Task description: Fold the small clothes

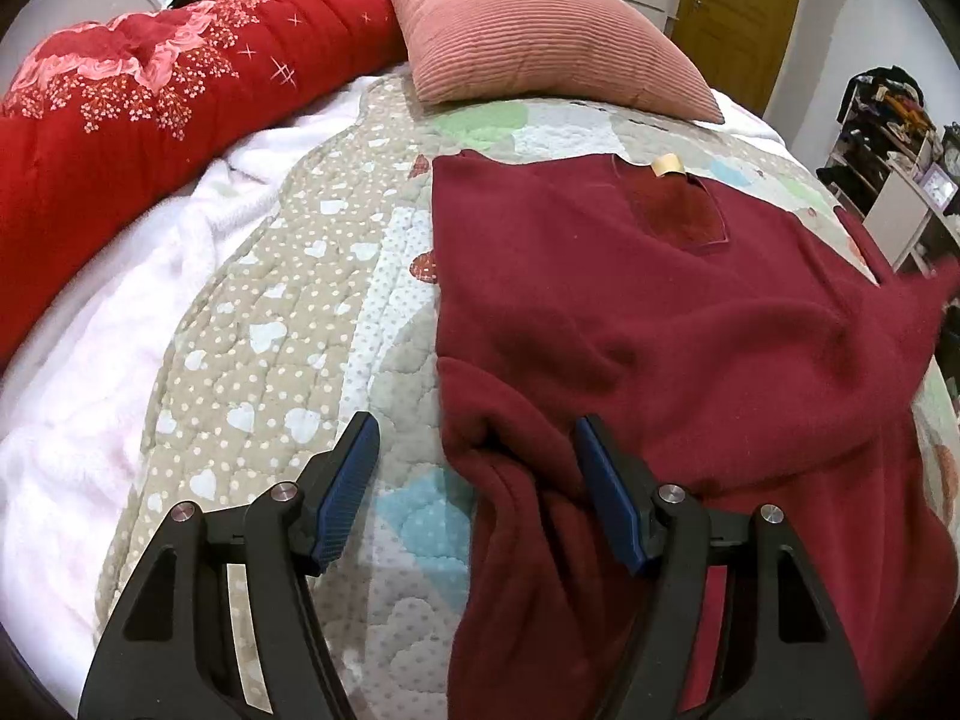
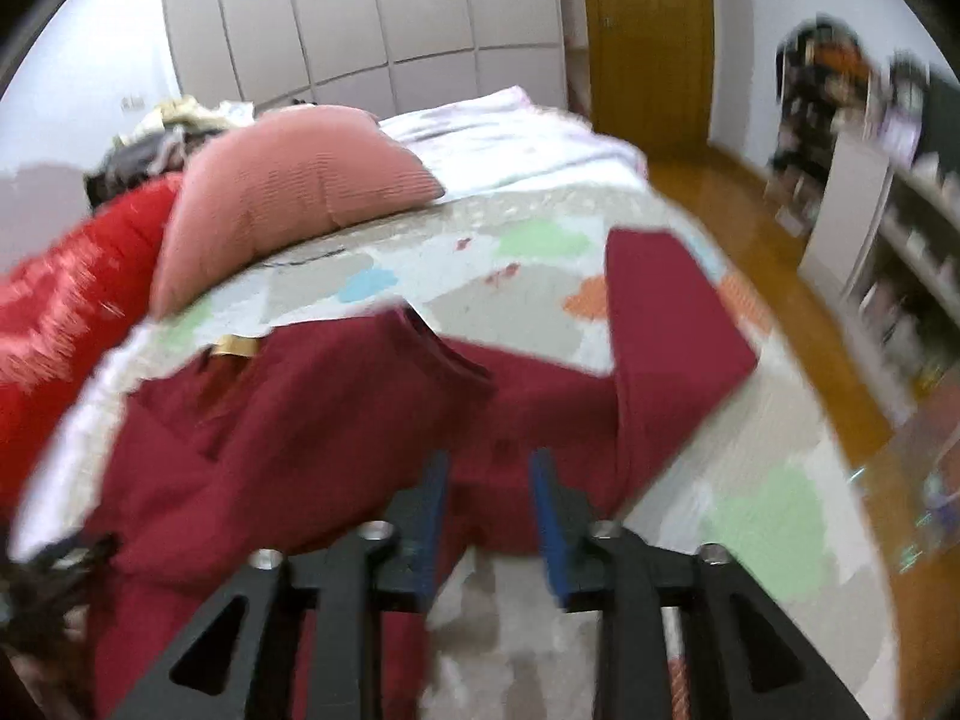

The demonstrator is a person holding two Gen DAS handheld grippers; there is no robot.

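Maroon sweater (image 1: 690, 324) on quilt (image 1: 288, 372), left edge between open left claw (image 1: 477, 462).

Place: a home bedroom.
Bed: heart-patterned quilt (image 1: 258, 324), pink pillow (image 1: 540, 36), red duvet (image 1: 150, 84).
Walls: white wardrobe (image 2: 372, 18), wooden door (image 2: 648, 42).
Side: cluttered shelves (image 2: 900, 228), probably, blurred.

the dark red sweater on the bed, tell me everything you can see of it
The sweater is dark red, of soft fleecy-looking fabric, and lies spread on the patchwork quilt. Its neckline points toward the pink pillow, with a tan label showing inside the collar. The near left edge is bunched into folds between the open fingers of the left hand-held gripper. In the right wrist view one sleeve sticks out across the quilt, and the right hand-held gripper stands over the fabric, jaws apart.
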